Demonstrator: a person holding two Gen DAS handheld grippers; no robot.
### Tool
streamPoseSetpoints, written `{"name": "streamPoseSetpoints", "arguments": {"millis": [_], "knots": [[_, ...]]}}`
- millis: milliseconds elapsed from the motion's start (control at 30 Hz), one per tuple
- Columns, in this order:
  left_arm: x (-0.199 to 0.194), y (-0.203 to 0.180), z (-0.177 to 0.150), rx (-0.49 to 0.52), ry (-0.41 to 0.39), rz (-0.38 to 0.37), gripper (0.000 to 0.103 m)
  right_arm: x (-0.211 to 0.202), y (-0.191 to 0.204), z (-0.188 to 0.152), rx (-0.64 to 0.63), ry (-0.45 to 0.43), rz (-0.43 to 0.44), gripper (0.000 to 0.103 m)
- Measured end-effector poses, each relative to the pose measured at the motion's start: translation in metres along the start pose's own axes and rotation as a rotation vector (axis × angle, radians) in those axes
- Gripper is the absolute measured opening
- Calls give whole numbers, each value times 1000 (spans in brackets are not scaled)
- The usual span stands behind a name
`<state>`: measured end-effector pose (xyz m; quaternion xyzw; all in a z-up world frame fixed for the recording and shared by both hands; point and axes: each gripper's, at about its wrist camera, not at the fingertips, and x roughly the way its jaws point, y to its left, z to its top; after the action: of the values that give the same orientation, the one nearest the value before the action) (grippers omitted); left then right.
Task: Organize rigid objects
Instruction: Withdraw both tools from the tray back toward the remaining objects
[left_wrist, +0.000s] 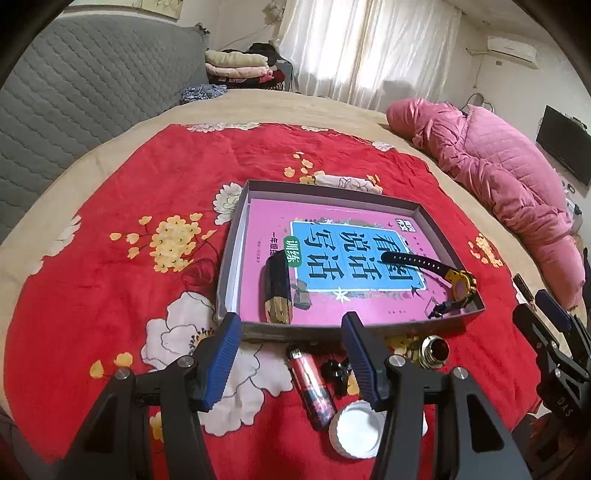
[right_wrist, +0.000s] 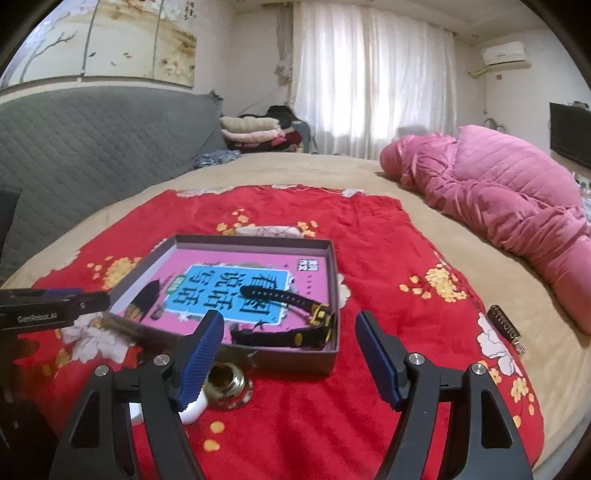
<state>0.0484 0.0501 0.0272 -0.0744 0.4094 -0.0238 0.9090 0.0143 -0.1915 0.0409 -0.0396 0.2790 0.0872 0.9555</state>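
A shallow grey box lies on a red flowered blanket and holds a pink book, a black-and-yellow watch and a dark brush-like object. My left gripper is open just in front of the box, above a red lighter, a white cap, a small black piece and a brass fitting. My right gripper is open and empty near the box's front right corner. The watch and brass fitting also show there.
A pink quilted coat lies at the right of the bed. A small dark object rests on the blanket's right edge. A grey headboard stands at the left, folded clothes at the back.
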Motion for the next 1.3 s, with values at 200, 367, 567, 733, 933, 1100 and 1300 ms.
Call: {"name": "streamPoseSetpoints", "arguments": {"millis": [200,367,567,733,933,1100,1300], "knots": [[-8,1,-6,9,-1,-1,56,-7,5,-3,-8,12,20,75],[-14,4,-7,-4,0,-12,56,-14,12,-4,-37,12,30,75],[-19,3,-12,-2,22,-10,56,-21,22,-7,-73,18,55,75],[-22,-2,-19,21,43,-7,56,-22,27,-8,-87,27,79,75],[-24,-6,-21,42,51,-18,56,-20,29,-12,-93,61,98,75],[-25,-10,-24,63,62,-25,56,-19,35,-14,-115,75,111,75],[-24,-16,-30,100,83,-27,56,-10,44,-21,-144,136,143,75]]}}
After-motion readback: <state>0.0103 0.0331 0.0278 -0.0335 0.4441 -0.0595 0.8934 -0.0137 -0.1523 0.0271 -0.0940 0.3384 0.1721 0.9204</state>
